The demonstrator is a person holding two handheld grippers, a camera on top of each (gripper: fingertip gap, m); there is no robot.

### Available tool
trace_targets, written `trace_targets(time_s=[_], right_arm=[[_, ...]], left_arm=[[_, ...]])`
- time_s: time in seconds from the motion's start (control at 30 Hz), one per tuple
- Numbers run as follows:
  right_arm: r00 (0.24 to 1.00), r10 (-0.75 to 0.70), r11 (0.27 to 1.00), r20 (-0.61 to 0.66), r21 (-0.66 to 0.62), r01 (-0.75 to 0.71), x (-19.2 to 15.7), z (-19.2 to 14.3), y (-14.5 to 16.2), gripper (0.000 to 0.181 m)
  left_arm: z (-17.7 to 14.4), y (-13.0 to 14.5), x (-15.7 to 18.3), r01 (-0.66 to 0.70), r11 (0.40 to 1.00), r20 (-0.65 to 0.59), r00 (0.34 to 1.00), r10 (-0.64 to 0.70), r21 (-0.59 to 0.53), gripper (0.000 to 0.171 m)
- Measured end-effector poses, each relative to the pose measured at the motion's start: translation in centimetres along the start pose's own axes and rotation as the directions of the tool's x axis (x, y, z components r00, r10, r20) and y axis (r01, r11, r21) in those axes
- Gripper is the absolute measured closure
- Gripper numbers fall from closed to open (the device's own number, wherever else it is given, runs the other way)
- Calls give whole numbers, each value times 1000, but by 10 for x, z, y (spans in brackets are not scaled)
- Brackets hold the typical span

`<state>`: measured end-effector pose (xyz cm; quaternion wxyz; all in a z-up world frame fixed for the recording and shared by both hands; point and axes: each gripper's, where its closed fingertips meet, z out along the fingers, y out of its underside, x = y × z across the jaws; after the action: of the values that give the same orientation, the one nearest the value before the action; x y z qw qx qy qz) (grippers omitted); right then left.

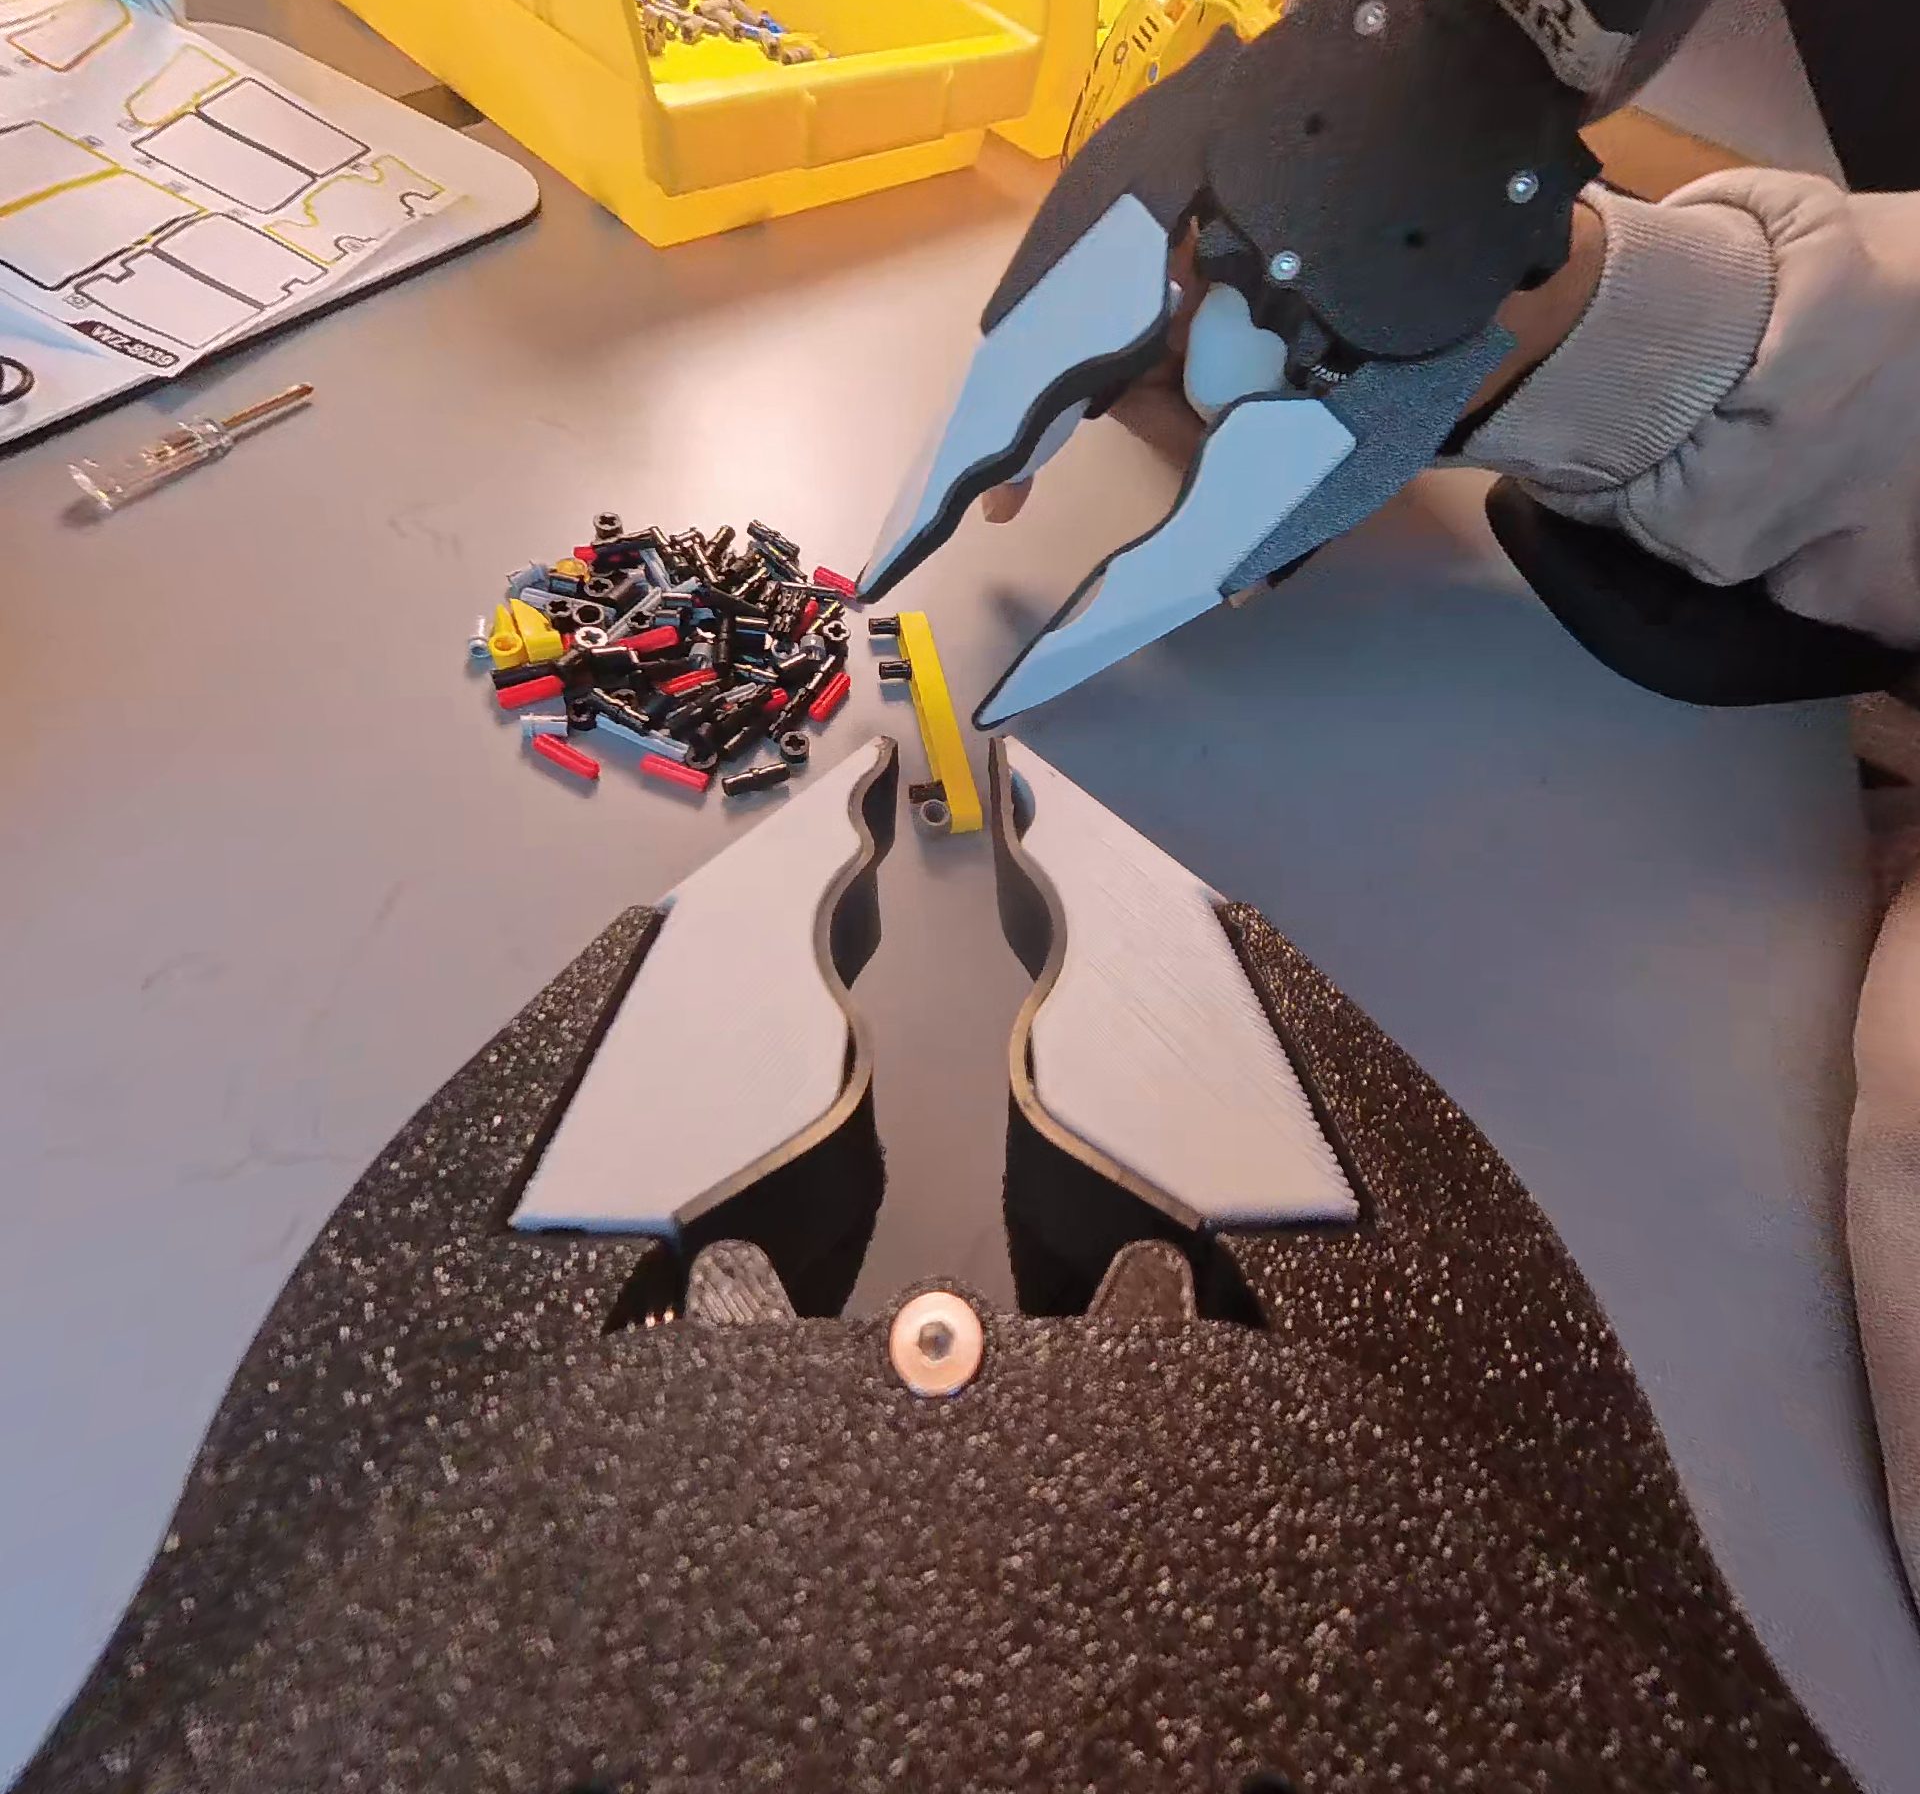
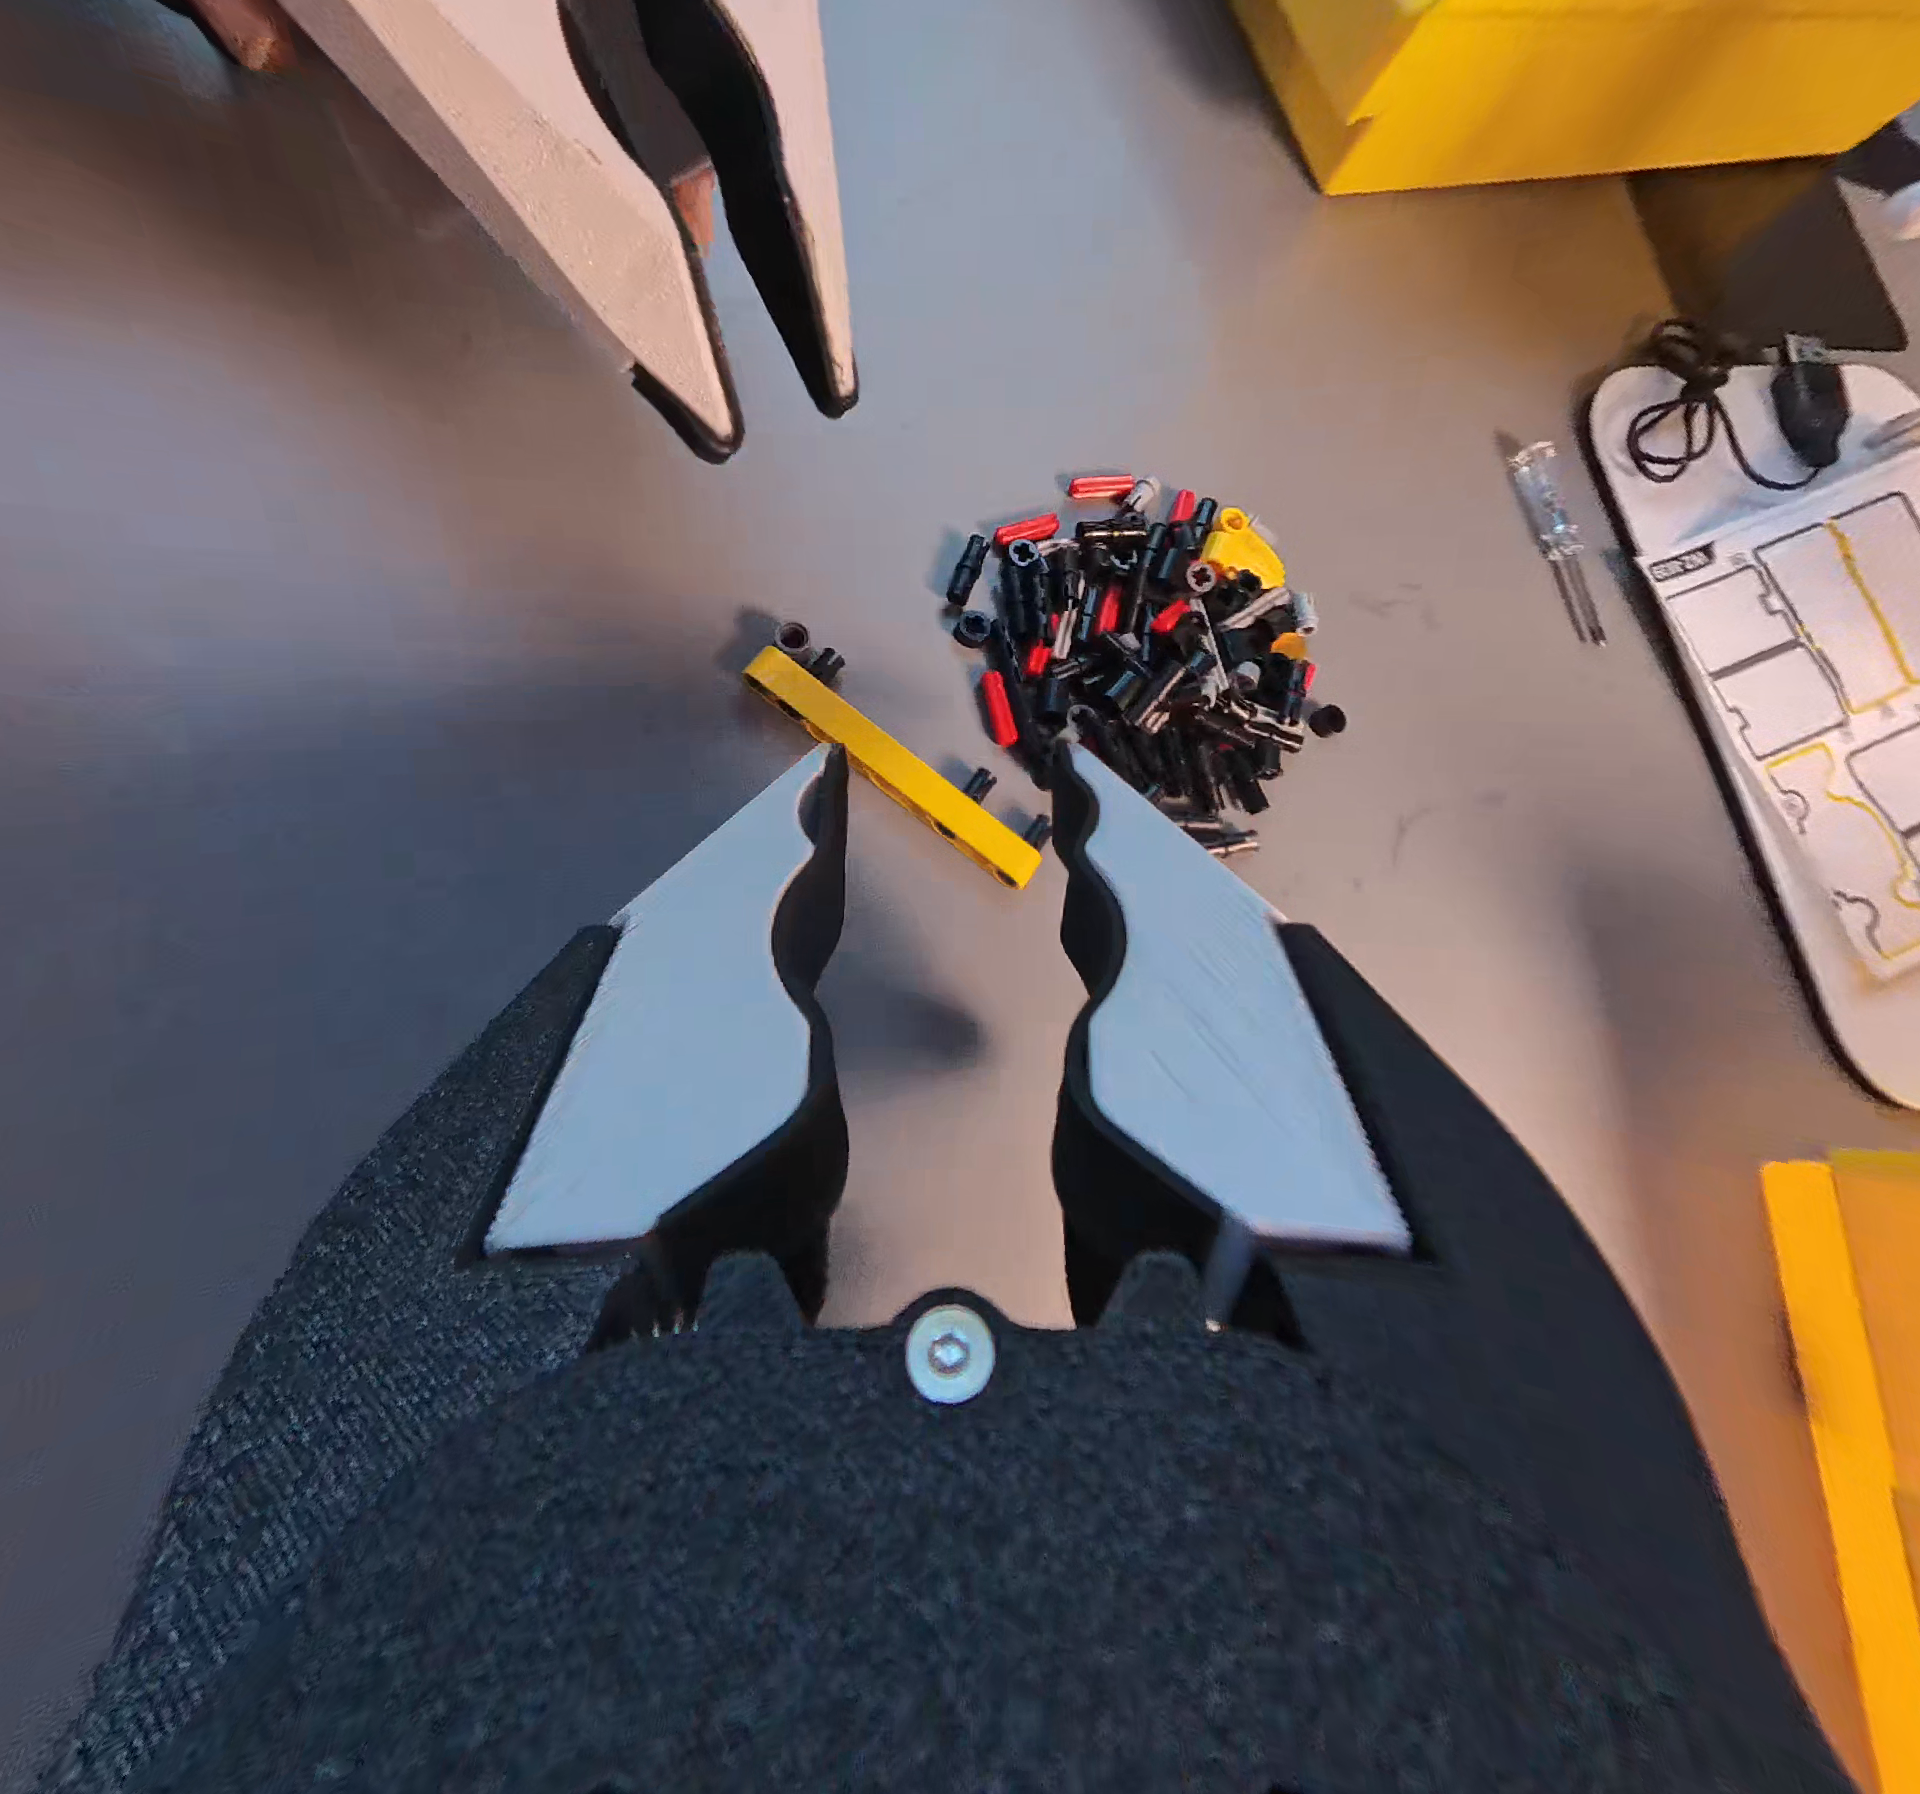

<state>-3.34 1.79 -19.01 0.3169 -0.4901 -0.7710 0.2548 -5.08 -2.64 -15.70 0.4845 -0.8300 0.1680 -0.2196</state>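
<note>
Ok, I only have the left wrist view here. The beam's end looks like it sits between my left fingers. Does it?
Observer: No. In the right wrist view the left gripper is open, and its tips stand apart from the beam.
Operator: And the right gripper?
Observer: The right gripper is open. The beam lies slantwise across the gap between its tips. I cannot tell if they touch it.
Operator: Anything outside my frame?
Observer: A black cable lies coiled on the mat.
</note>
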Motion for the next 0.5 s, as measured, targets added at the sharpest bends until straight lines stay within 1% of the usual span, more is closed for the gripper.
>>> trace_targets(time_s=[0.07, 0.13, 0.17, 0.23, 0.3, 0.33, 0.37, 0.43, 0.5], right_arm=[[999, -3, 1000, 34, -29, 4, -2, 5, 0, 149], [996, 17, 997, 83, -76, -10, -9, 10, 7, 152], [994, 34, 997, 104, -68, -27, -13, 9, 6, 160], [990, 36, 996, 137, -91, -23, -21, 6, 10, 174], [991, 3, 995, 134, -104, 11, -25, 2, 12, 174], [994, -12, 996, 111, -89, 22, -24, 0, 10, 174], [996, -9, 999, 87, -47, 13, -22, -3, 3, 174], [1000, 20, 995, 24, 94, -22, -17, -15, -20, 174], [998, 13, 968, -59, 251, 2, -12, -33, -46, 174]], left_arm=[[0, 1, 1, -10, 1000, -6, 1000, 10, -7, 155], [0, 3, 2, -20, 1000, -8, 1000, 20, -17, 155], [0, 3, 3, -24, 999, -13, 1000, 24, -21, 156], [0, 3, 6, -16, 1000, -33, 999, 16, -19, 156], [-1, 1, 9, 41, 999, -78, 996, -41, -3, 153], [-2, -1, 9, 85, 996, -96, 992, -83, 13, 151], [-3, -5, 9, 131, 991, -118, 985, -126, 35, 147], [-8, -15, 9, 238, 967, -180, 959, -219, 93, 140], [-15, -32, 16, 342, 925, -289, 914, -286, 168, 137]])
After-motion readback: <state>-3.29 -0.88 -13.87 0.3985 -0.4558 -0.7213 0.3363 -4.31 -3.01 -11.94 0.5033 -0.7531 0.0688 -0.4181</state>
